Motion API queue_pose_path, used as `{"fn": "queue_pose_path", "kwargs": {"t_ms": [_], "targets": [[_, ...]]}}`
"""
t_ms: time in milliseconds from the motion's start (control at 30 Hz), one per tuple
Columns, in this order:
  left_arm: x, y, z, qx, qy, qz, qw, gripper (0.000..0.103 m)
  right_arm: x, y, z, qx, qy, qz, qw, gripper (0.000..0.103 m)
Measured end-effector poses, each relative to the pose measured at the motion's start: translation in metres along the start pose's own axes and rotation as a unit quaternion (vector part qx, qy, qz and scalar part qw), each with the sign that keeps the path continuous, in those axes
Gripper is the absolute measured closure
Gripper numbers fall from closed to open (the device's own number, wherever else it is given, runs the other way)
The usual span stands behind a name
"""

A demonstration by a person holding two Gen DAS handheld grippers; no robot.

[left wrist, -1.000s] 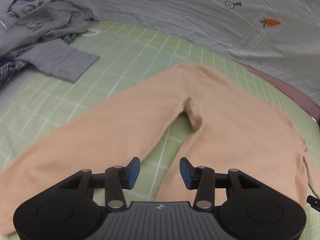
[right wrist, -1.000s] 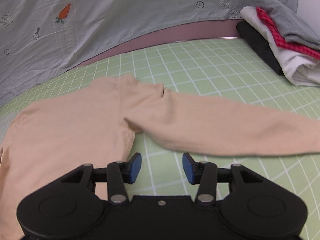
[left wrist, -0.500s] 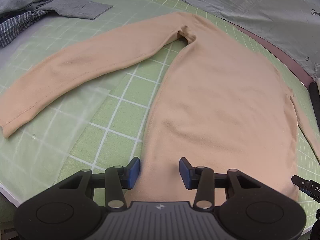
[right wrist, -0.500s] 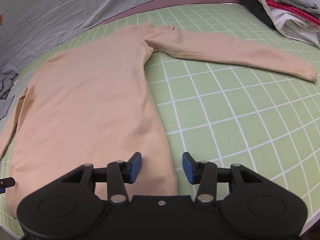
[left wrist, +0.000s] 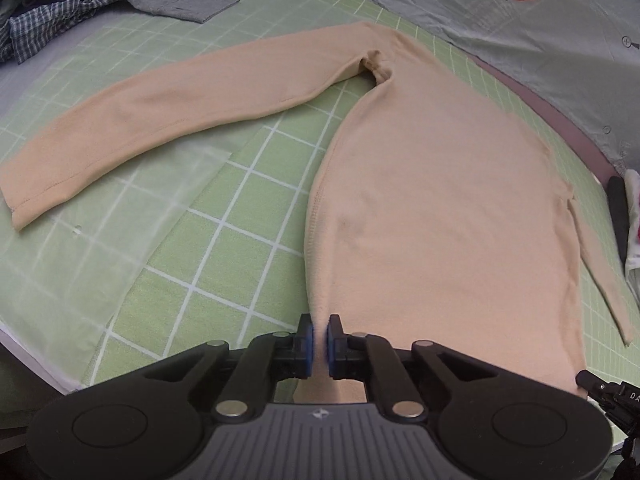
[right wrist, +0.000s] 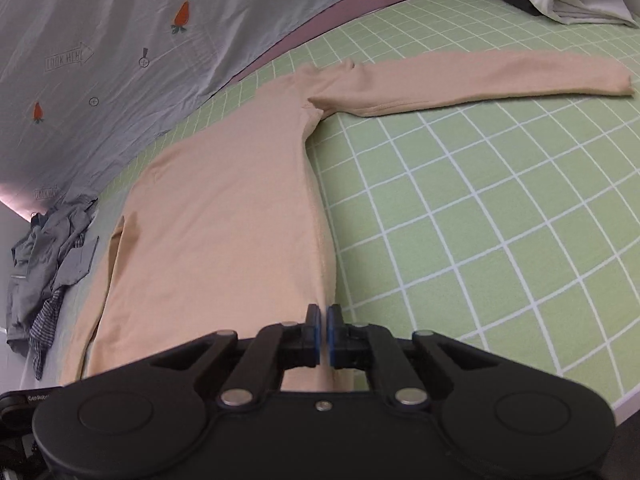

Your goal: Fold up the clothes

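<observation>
Now each claw (left (left wrist: 319, 338), right (right wrist: 323, 330)) pinches the sweater (left wrist: 432, 208) hem corner.

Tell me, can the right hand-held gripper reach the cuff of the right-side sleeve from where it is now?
Probably not without letting go. The right hand-held gripper is shut on the shirt hem, and the cuff lies far across the mat. Nothing blocks the path; the grip is the only obstacle.

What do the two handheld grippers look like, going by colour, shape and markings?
Both match: the left gripper and right gripper have matte black bodies with round side housings, angular linkage arms pinned by silver discs, and blue pads on the fingers. The left's body is ribbed grey with a small logo; the right's is plain black with a central screw. No hands or sleeves show.
</observation>
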State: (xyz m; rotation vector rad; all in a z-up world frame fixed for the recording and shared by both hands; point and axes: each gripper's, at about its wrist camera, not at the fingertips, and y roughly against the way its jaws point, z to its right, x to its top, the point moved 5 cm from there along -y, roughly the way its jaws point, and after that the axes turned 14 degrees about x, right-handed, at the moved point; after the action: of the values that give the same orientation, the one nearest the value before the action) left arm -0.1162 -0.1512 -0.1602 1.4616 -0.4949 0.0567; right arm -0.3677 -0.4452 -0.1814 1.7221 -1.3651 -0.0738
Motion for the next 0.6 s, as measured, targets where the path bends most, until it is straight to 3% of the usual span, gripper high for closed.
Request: {"fn": "queue_pose_path", "kwargs": {"t_ms": [100,167,200,233,400,500,600], "targets": [[0.001,0.003,-0.006,0.005,0.007,0.006,0.9999,0.075,-0.005,-0.008,0.009,-0.046,-0.001,-0.026,0.999,0.09],[0.006,0.011,-0.015,0.009,0.022,0.027,0.9994,0.063,-0.004,-0.009,0.008,-0.057,0.0,-0.023,0.998,0.073],[0.01,0.015,-0.021,0.014,0.031,0.04,0.9986,0.059,-0.001,-0.008,0.005,-0.062,0.01,-0.014,0.998,0.06],[0.014,0.017,-0.028,0.022,0.039,0.048,0.9978,0.057,0.002,-0.006,0.002,-0.067,0.02,-0.007,0.998,0.054],[0.035,0.014,-0.08,0.094,0.103,0.069,0.9878,0.042,0.013,-0.017,-0.009,-0.083,0.05,-0.006,0.995,0.05],[0.044,0.007,-0.123,0.142,0.167,0.064,0.9736,0.04,0.019,-0.022,-0.015,-0.086,0.059,-0.005,0.995,0.046],[0.048,0.002,-0.157,0.156,0.216,0.06,0.962,0.039,0.023,-0.027,-0.02,-0.085,0.062,-0.004,0.994,0.046]]}}
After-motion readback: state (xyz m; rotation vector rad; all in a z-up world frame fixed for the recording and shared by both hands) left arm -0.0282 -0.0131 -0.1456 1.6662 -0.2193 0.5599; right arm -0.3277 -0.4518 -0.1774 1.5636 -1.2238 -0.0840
